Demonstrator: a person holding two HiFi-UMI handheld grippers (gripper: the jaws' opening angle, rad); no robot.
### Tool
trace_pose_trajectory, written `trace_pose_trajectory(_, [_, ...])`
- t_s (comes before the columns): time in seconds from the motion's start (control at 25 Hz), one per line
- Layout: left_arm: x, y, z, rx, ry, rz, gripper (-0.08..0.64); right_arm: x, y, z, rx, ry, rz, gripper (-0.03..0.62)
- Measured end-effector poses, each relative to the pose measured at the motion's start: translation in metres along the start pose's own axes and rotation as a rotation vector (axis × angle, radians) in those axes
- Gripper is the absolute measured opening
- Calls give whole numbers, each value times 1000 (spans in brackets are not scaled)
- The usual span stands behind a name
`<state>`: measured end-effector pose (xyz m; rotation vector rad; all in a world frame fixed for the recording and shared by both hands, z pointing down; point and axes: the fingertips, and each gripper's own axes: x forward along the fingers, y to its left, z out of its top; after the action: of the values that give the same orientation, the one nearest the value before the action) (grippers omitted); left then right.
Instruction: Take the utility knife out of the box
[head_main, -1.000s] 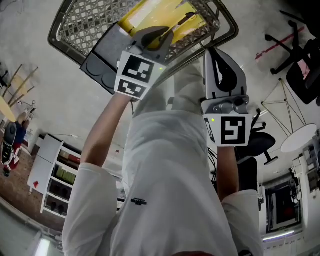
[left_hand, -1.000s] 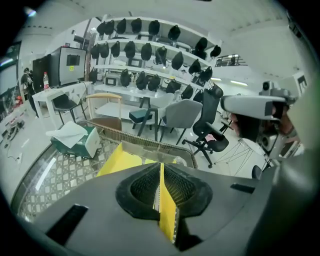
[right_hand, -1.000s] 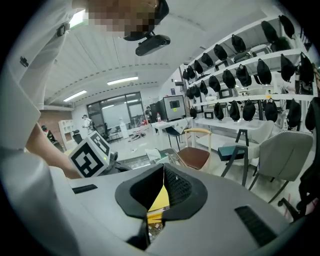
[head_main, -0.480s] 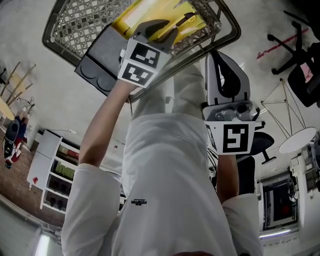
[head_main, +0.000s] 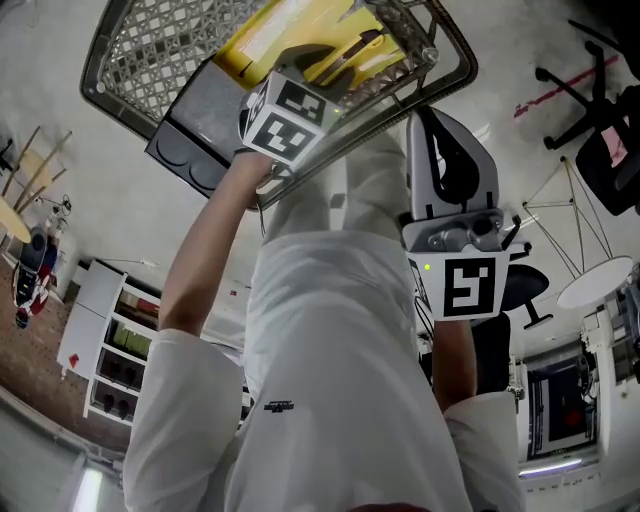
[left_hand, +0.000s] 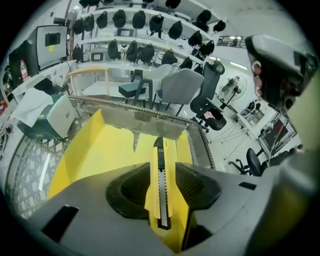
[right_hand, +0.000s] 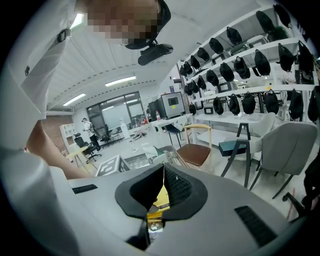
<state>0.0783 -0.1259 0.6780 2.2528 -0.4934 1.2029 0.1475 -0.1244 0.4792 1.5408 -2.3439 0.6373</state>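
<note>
The utility knife (left_hand: 160, 192), yellow with a black slider, lies lengthwise in the yellow box (left_hand: 107, 150). In the head view the knife (head_main: 348, 52) shows in that box (head_main: 262, 32), which sits in a wire basket (head_main: 140, 50). My left gripper (left_hand: 161, 171) reaches down into the box. Its jaws are opening and straddle the knife, with the pads (left_hand: 197, 185) clear of it on both sides. In the head view the left gripper (head_main: 318, 75) hides part of the box. My right gripper (head_main: 432, 112) hangs beside the basket, its pads (right_hand: 175, 187) together with nothing held.
A dark grey tray (head_main: 192, 120) leans at the basket's near side. A green and white box (left_hand: 50, 117) lies beyond the basket rim (left_hand: 200, 137). Office chairs (head_main: 590, 110), a round white table (head_main: 598, 277) and a white shelf unit (head_main: 100, 350) stand around.
My left gripper has sunk further into the basket, over the yellow box. The right gripper has hardly moved.
</note>
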Motion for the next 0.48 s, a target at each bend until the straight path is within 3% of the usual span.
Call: trace_pose_trajectory(0.48, [19,2,-18,9,81,11,166,2,-9,1,31,-19,3,0])
